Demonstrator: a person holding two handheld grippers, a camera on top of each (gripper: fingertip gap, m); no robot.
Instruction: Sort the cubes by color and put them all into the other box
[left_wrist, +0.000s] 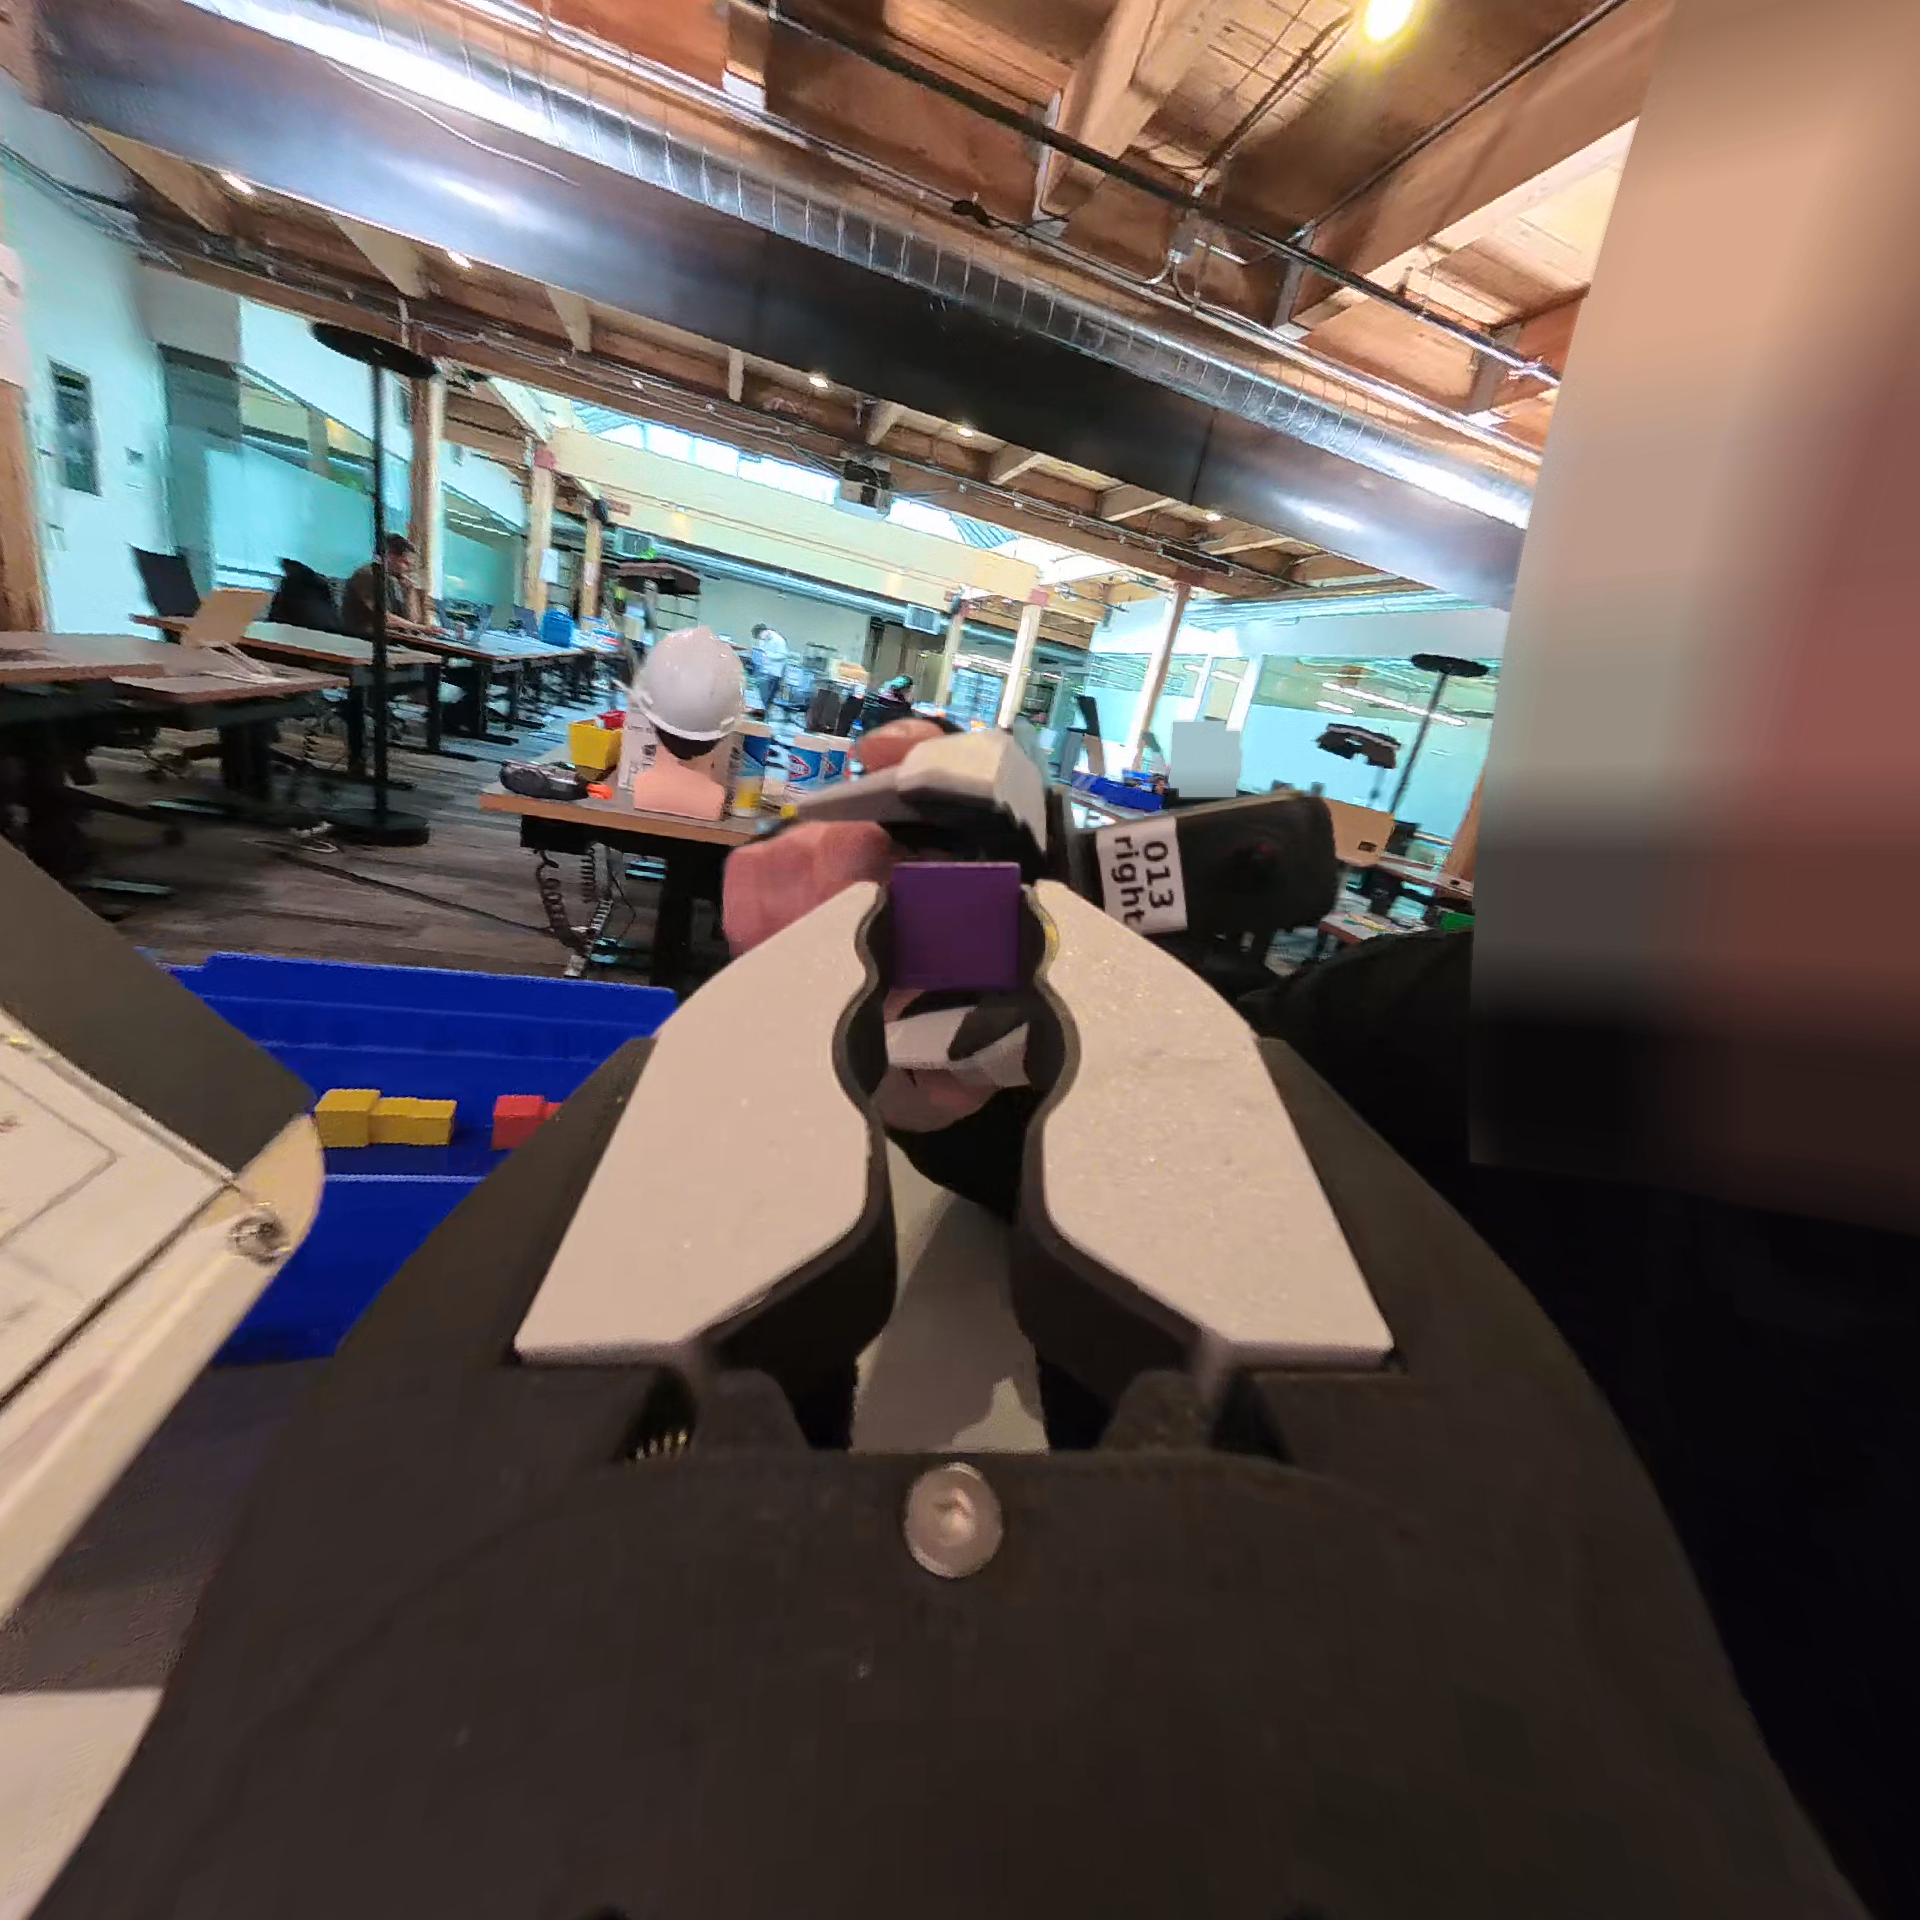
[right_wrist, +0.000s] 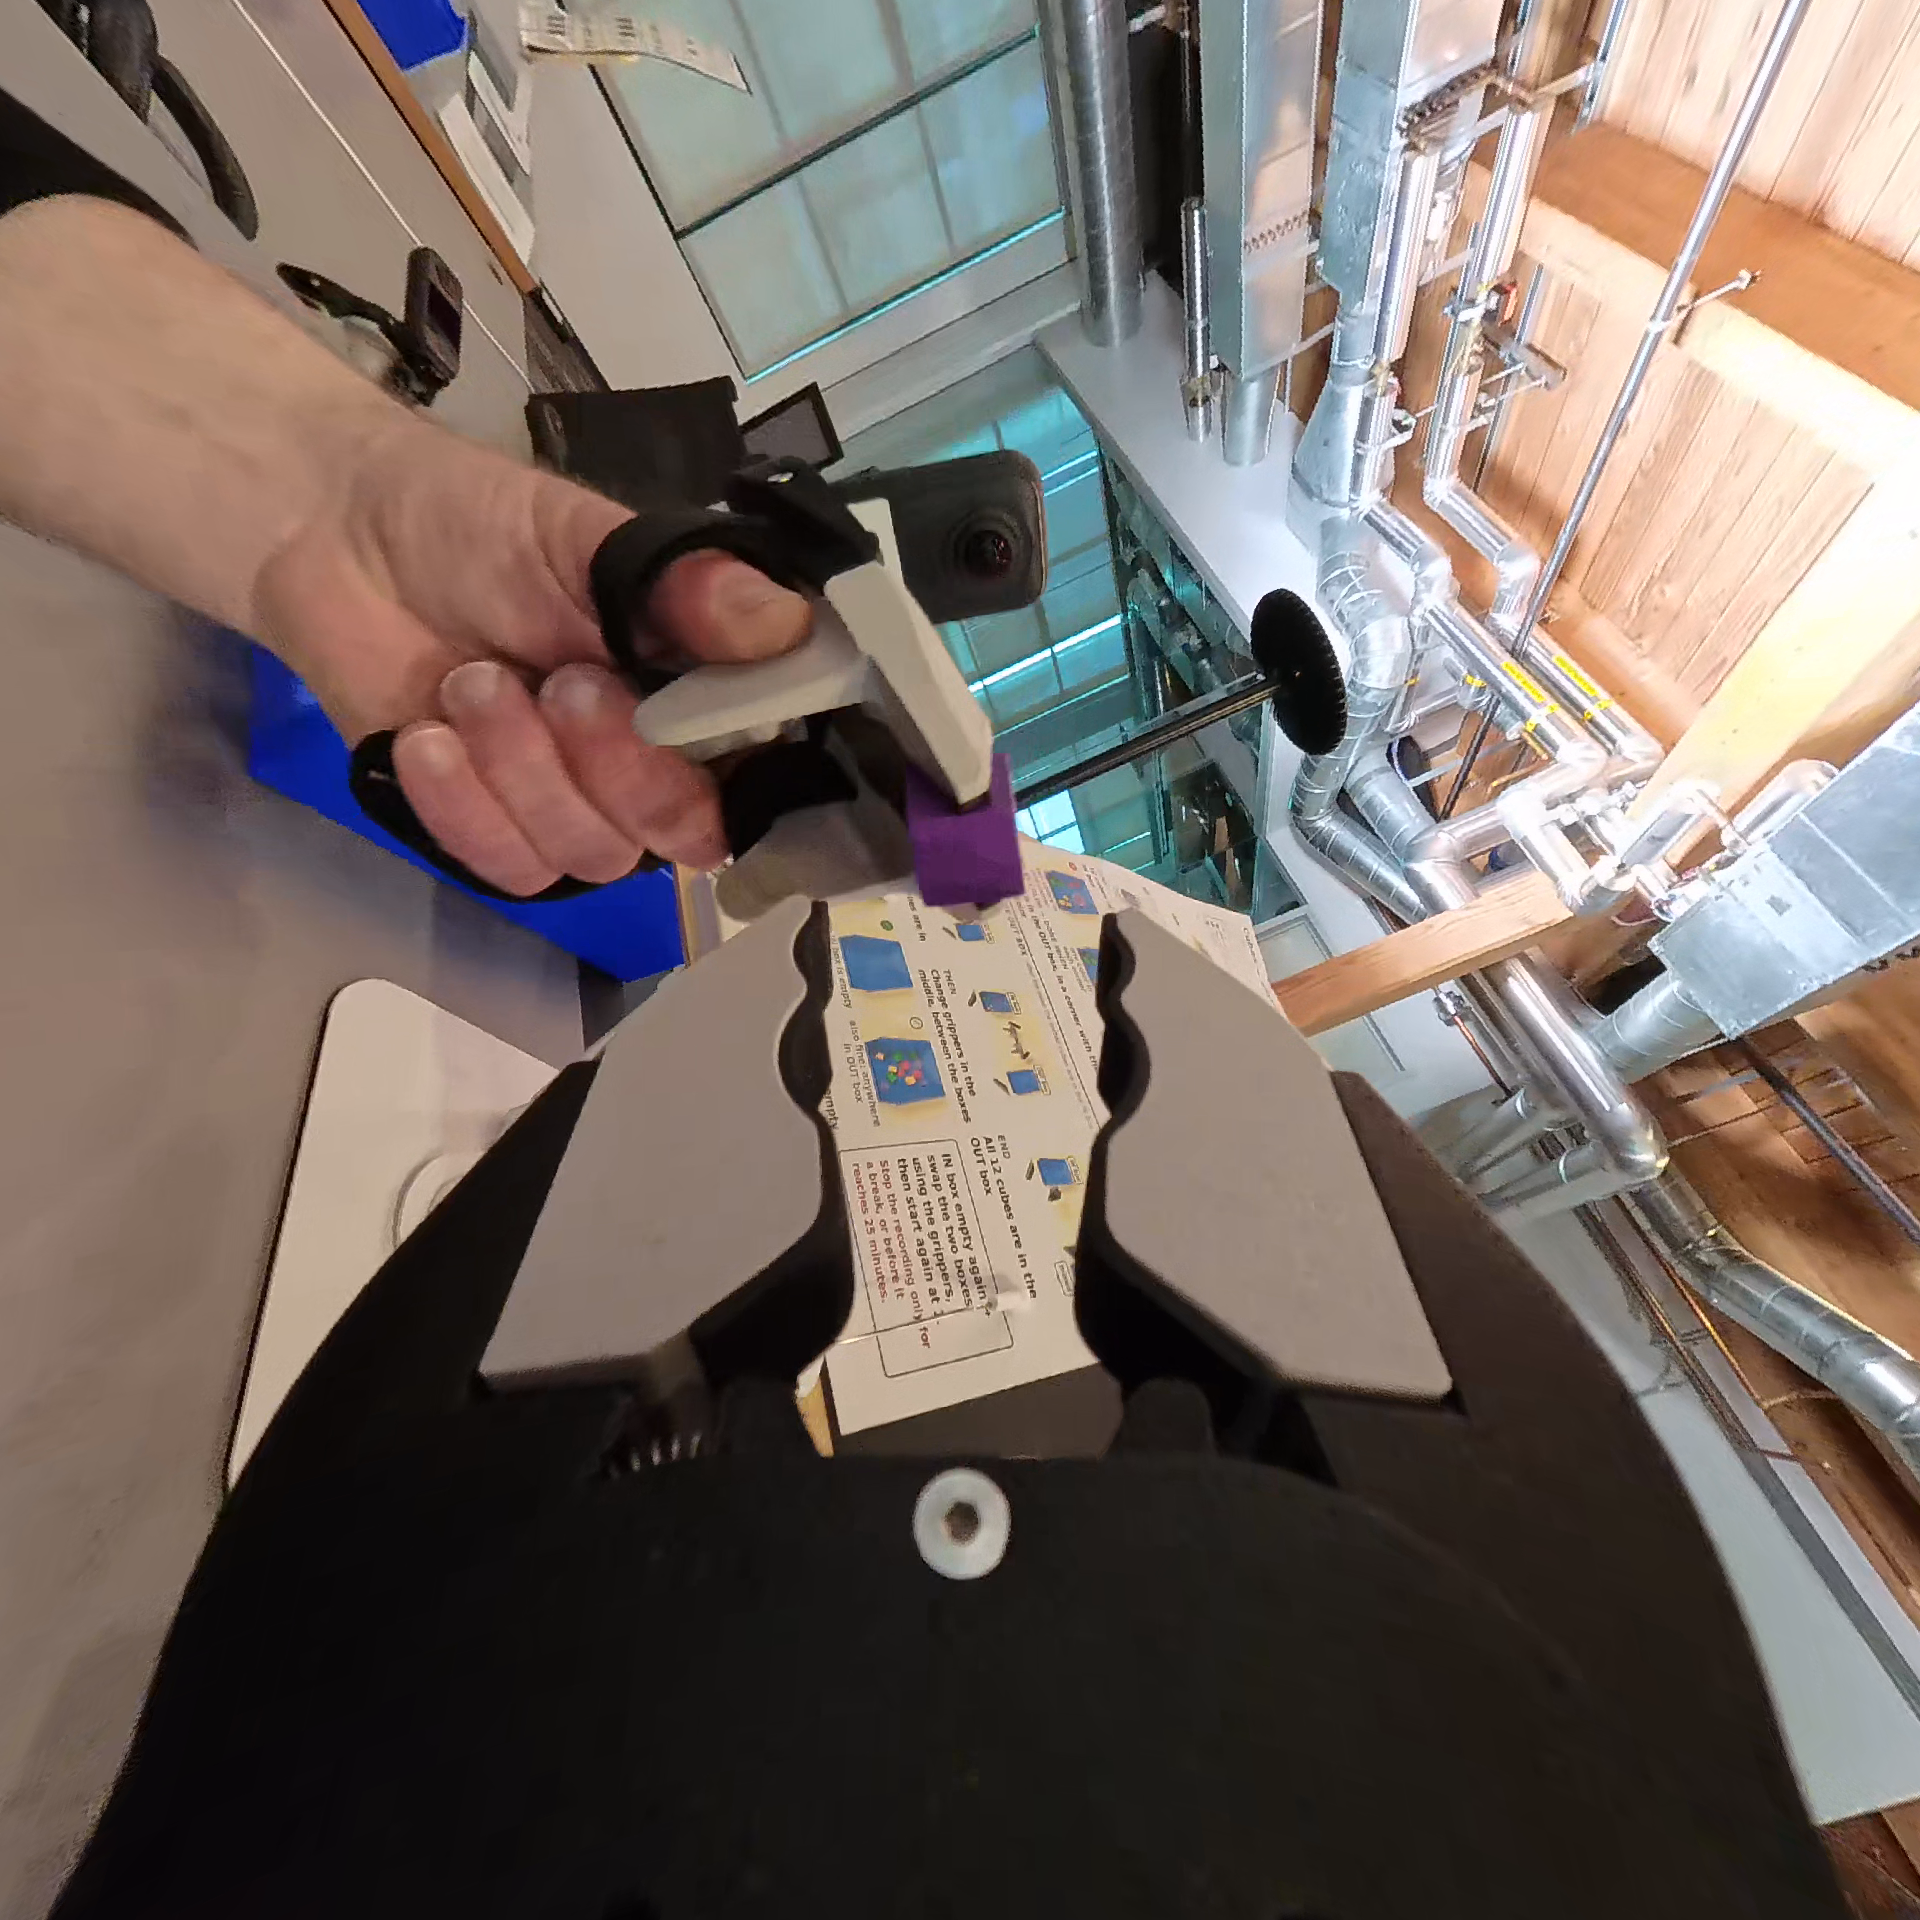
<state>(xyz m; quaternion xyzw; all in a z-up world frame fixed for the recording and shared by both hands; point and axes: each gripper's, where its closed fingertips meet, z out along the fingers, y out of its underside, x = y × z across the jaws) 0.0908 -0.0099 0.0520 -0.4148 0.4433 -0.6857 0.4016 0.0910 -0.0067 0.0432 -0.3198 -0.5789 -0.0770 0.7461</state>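
Note:
My left gripper (left_wrist: 956, 912) is shut on a purple cube (left_wrist: 956, 940) and holds it up in the air. In the right wrist view a hand holds that same left gripper (right_wrist: 940, 821), clamped on the purple cube (right_wrist: 961, 847). My right gripper (right_wrist: 961, 920) is open and rolled on its side, with its tips just short of the cube. One of its grey fingers (left_wrist: 935, 784) shows above the cube in the left wrist view. A blue box (left_wrist: 416, 1008) at lower left holds yellow cubes (left_wrist: 384, 1120) and a red cube (left_wrist: 525, 1120).
A printed instruction sheet (right_wrist: 966, 1143) stands behind the cube. A white board (right_wrist: 395, 1091) lies on the grey table (right_wrist: 104, 935), near the blue box (right_wrist: 343, 790). A white-edged board (left_wrist: 125, 1195) is close at left. Office desks stand far behind. Only a small space, under 4 cm, lies between the two pairs of fingers.

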